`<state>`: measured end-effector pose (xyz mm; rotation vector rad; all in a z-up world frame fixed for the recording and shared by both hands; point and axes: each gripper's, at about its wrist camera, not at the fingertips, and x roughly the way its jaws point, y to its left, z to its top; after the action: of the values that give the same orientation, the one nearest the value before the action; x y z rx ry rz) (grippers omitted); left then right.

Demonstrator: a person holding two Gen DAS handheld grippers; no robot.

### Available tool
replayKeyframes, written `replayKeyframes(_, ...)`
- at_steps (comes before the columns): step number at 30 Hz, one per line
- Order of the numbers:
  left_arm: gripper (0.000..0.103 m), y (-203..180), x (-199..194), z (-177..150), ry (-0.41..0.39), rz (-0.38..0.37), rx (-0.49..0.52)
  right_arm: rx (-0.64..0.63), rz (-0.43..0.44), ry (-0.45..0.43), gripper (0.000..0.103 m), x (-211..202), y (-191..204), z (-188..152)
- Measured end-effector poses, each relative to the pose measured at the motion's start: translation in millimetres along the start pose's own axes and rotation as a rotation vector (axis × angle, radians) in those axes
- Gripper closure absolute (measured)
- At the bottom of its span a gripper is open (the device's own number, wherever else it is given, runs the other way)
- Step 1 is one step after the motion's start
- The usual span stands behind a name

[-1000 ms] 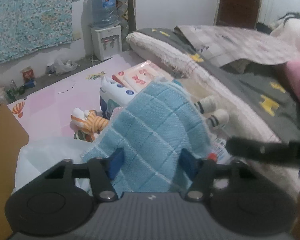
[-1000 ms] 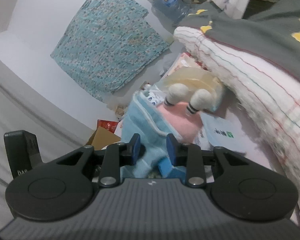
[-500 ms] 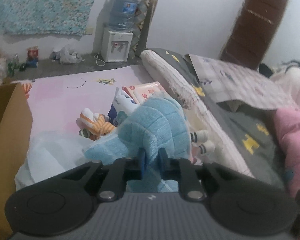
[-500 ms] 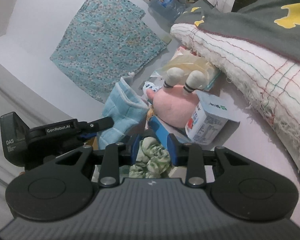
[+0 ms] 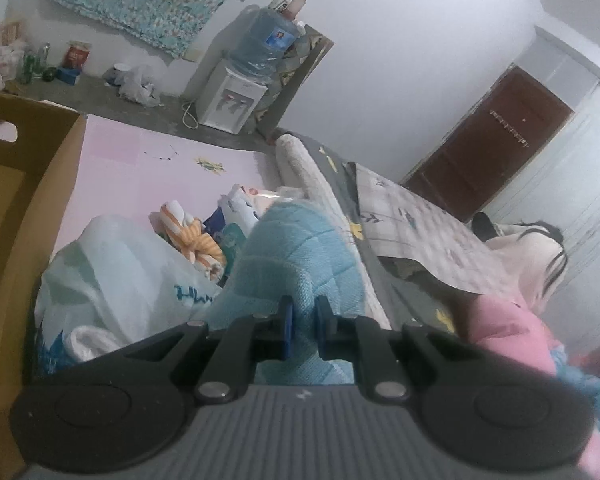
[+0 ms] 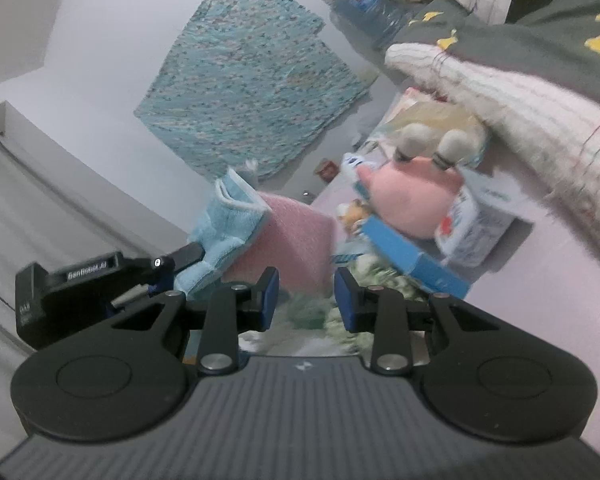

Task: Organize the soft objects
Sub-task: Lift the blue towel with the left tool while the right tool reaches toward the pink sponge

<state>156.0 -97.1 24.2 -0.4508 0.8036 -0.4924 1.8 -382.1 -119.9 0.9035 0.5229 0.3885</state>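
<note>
L tool (image 5: 304,322) clamped on blue towel (image 5: 300,256), fold of cloth pinched betw blue pads; towel bunches up ahead of tool, lifted over the pile on pink mat (image 5: 160,160); in R wrist view same towel (image 6: 224,220) hangs from L tool (image 6: 204,254) w/ a pink cloth (image 6: 296,236) beside it, touching; R tool (image 6: 306,294) part open, nothing pinched betw its pads, green-white cloth (image 6: 364,280) lies under/behind the gap, contact can't tell; rel. to towel: cardboard box (image 5: 20,208) far left, white plastic bag (image 5: 116,272) just left, orange striped plush (image 5: 196,240) left-behind, bed (image 5: 380,232) w/ grey blanket right; pink plush (image 6: 408,200) w/ two white feet sits right of towel in R view, atop blue box (image 6: 412,256) and a tissue pack (image 6: 476,228); water dispenser (image 5: 236,100) far behind, by wall.
</note>
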Motion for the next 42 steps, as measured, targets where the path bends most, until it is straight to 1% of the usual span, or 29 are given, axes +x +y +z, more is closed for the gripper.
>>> replayKeyframes(3,0.091,-6,-9,-13,0.011,-0.031,0.019,0.001,0.004,-0.018,0.072,-11,5,-3)
replayKeyframes(4,0.091,-8,-11,-19,0.024,-0.053,0.019,0.0,0.004,-0.023,0.072,-16,6,-3)
replayKeyframes(6,0.091,-12,-12,-34,0.063,-0.097,0.019,-0.005,-0.009,-0.037,0.072,-29,6,-5)
replayKeyframes(9,0.091,-14,-8,-58,0.133,-0.128,0.014,-0.007,-0.038,-0.046,0.072,-48,3,-10)
replayKeyframes(10,0.091,-14,-4,-67,0.159,-0.134,0.011,-0.003,-0.047,-0.047,0.072,-55,1,-13)
replayKeyframes(13,0.092,-6,7,-85,0.246,-0.111,-0.026,0.012,-0.06,-0.048,0.072,-70,-5,-22)
replayKeyframes(14,0.092,-4,8,-88,0.262,-0.108,-0.037,0.017,-0.058,-0.049,0.072,-74,-7,-25)
replayKeyframes(17,0.092,-8,-2,-96,0.264,-0.076,-0.004,0.032,-0.04,-0.056,0.072,-85,-13,-33)
replayKeyframes(20,0.092,-16,-18,-102,0.256,-0.057,-0.007,0.047,-0.016,-0.047,0.072,-85,-19,-38)
replayKeyframes(24,0.092,-34,-46,-102,0.19,-0.024,0.035,0.058,0.025,-0.035,0.072,-84,-23,-40)
replayKeyframes(28,0.092,-53,-68,-98,0.14,0.012,0.055,0.069,0.066,-0.035,0.072,-88,-24,-44)
replayKeyframes(30,0.092,-64,-78,-99,0.122,0.008,0.065,0.076,0.085,-0.041,0.072,-92,-26,-47)
replayKeyframes(32,0.092,-68,-84,-105,0.118,-0.014,0.04,0.08,0.096,-0.045,0.072,-96,-28,-49)
replayKeyframes(34,0.092,-64,-82,-117,0.131,-0.047,-0.004,0.086,0.098,-0.042,0.072,-99,-32,-53)
replayKeyframes(36,0.092,-56,-70,-129,0.161,-0.063,-0.042,0.091,0.086,-0.031,0.072,-101,-36,-56)
replayKeyframes(40,0.092,-31,-26,-145,0.264,-0.08,-0.112,0.107,0.038,-0.013,0.072,-107,-47,-67)
replayKeyframes(41,0.092,-25,-14,-148,0.279,-0.074,-0.125,0.111,0.03,-0.013,0.072,-109,-49,-69)
replayKeyframes(42,0.091,-20,-4,-149,0.283,-0.074,-0.115,0.118,0.019,-0.015,0.072,-112,-52,-72)
